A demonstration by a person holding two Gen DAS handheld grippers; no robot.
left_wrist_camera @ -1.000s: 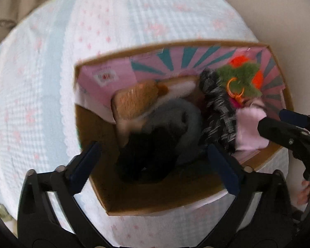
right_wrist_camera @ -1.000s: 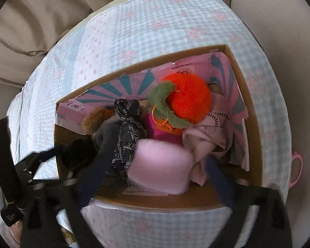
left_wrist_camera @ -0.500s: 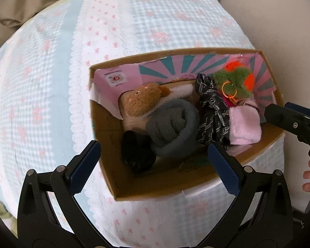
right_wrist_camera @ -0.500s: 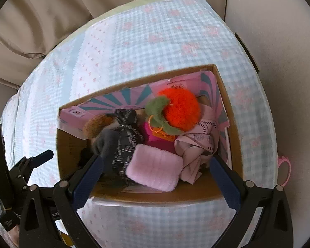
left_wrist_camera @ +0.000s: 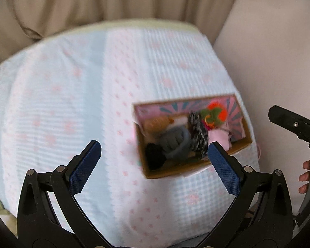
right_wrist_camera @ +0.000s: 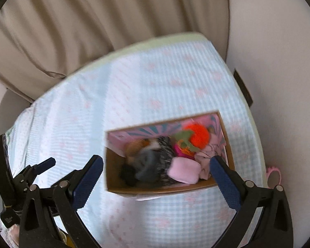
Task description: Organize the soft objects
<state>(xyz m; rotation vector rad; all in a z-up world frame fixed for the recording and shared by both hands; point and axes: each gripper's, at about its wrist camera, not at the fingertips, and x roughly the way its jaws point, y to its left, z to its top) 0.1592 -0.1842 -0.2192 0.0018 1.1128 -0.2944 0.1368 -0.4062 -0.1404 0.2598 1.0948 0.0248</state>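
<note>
- The cardboard box (right_wrist_camera: 169, 188) sits at the lower right of the right wrist view, on a surface covered by a pale blue and pink checked cloth (right_wrist_camera: 134, 86), close to that surface's near right edge.
- Inside the box the soft things lie packed side by side: a black bundle (right_wrist_camera: 128, 174) at its left end, a grey roll (right_wrist_camera: 146, 165), a brown and white plush (right_wrist_camera: 138, 144), a black-and-white patterned cloth (right_wrist_camera: 165, 150), a pink folded pad (right_wrist_camera: 184, 169), and an orange pom-pom with a green felt leaf (right_wrist_camera: 197, 135) toward the upper right.
- Both views are blurred, so finer detail of the fabrics cannot be told.
- The left gripper (left_wrist_camera: 155, 157) has its jaws spread wide and holds nothing; it hangs over the cloth, left of the box in its own view.
- The right gripper (right_wrist_camera: 157, 169) is likewise wide apart and empty, framing the box from above.
- Judged from this, the sorting looks nearly or fully done, as nothing soft lies loose on the cloth.
- Risk: the box stands near the edge, so a careless nudge from either gripper could push it off.
- Risk: the pink pad rides high against the near wall and could spill out if the box is bumped.
- A pink ring-shaped item (right_wrist_camera: 273, 175) hangs beyond the edge at right; what it is cannot be told.
</note>
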